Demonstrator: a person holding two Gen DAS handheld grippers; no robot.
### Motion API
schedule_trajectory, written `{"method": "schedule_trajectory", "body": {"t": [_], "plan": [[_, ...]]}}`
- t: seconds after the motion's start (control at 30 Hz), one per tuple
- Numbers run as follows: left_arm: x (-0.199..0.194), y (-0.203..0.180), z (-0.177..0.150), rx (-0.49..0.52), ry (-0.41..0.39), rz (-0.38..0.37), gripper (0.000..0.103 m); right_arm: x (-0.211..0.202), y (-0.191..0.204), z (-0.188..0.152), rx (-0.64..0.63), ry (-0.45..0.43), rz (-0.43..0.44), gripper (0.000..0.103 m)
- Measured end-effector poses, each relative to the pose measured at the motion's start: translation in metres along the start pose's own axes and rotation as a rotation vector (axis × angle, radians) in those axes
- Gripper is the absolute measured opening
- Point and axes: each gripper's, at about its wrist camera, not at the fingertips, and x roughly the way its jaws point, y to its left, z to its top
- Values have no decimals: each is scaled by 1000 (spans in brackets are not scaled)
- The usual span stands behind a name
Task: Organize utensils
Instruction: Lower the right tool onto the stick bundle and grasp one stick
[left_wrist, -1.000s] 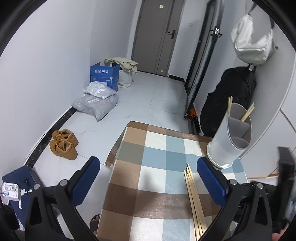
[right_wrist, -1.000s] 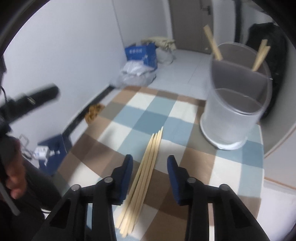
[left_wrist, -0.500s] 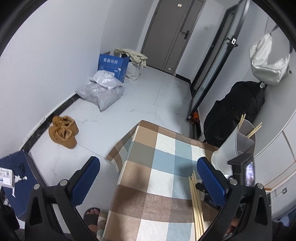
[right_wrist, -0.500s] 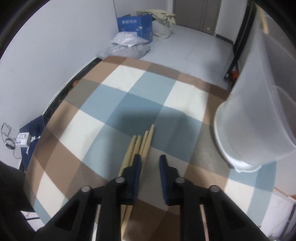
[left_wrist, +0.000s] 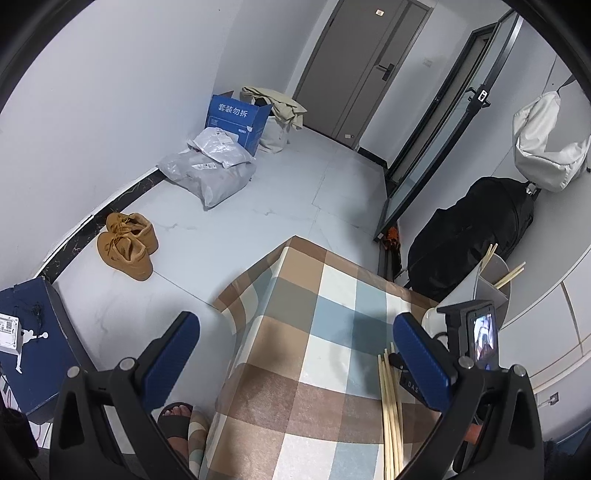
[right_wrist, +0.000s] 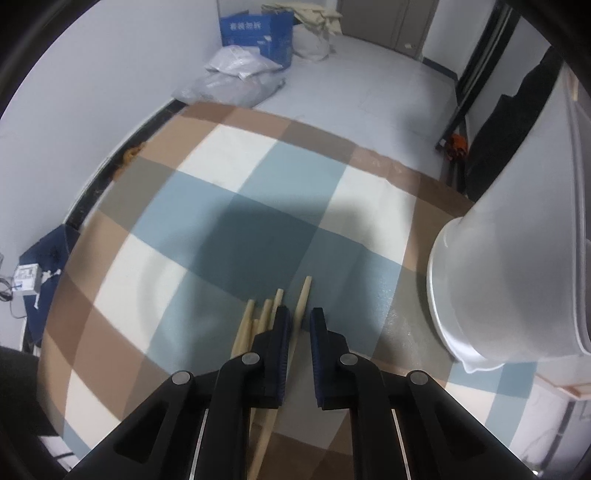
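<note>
Worktop (left_wrist: 306, 354), covered in a checked cloth: its far corner and left edge drop straight to bare floor (left_wrist: 258, 206), with the cloth hanging over that side. The middle of the cloth is bare, so the room to move lies left and ahead.

On the right side stands a white utensil holder (right_wrist: 517, 266), upright, with chopsticks already poking from its top in the left wrist view.

Loose chopsticks (right_wrist: 258, 321) lie flat in a bundle near the front edge, left of the holder and apart from it.

Right gripper (right_wrist: 298, 325): low over the bundle, jaws narrowly apart, one chopstick (right_wrist: 302, 299) lying between them; contact cannot be told.

Left gripper (left_wrist: 295, 354): held high, jaws wide apart, holding nothing.
</note>
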Motion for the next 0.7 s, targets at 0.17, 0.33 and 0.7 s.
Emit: {"method": "schedule_trajectory", "body": {"t": [0.17,0.33,0.7], "plan": [[3,2,2,6,8,10,102,0,3,5,9,6,-19,10],[4,6,4,-7,7,25,102,-2,8,1,12,-19,-20,4],[37,-23,-20,113,161,37,102,-82,-22,-29,119,-243,90,3]]}}
